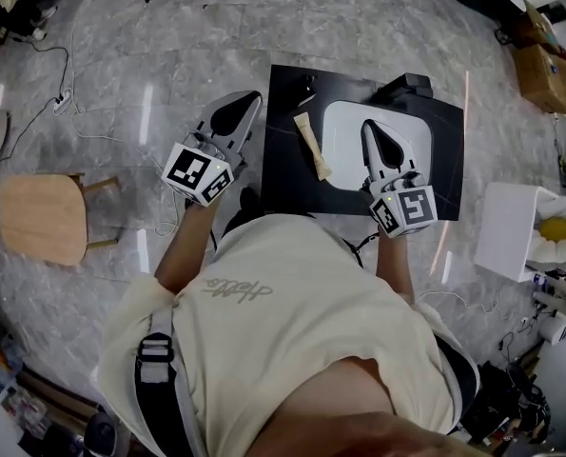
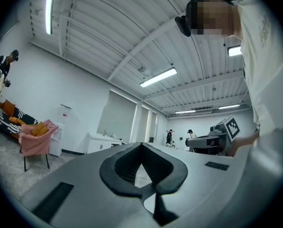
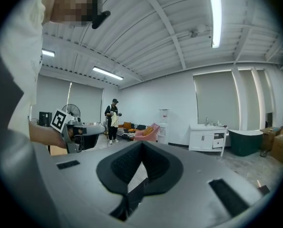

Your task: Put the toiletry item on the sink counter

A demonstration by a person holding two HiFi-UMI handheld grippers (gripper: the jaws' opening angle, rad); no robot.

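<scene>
Tube [image 1: 312, 146] is lying flat on the black counter [image 1: 284, 93] around center frame, just left of the white basin [image 1: 344, 122]. Left gripper [image 1: 250, 99] is hovering by the counter's left edge and right gripper [image 1: 369, 128] is sitting over the basin, both clenched on nothing.

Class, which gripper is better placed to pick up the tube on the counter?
Probably right: the right gripper hangs over the basin, near the tube; the left gripper is off the counter edge. Both shut.
</scene>
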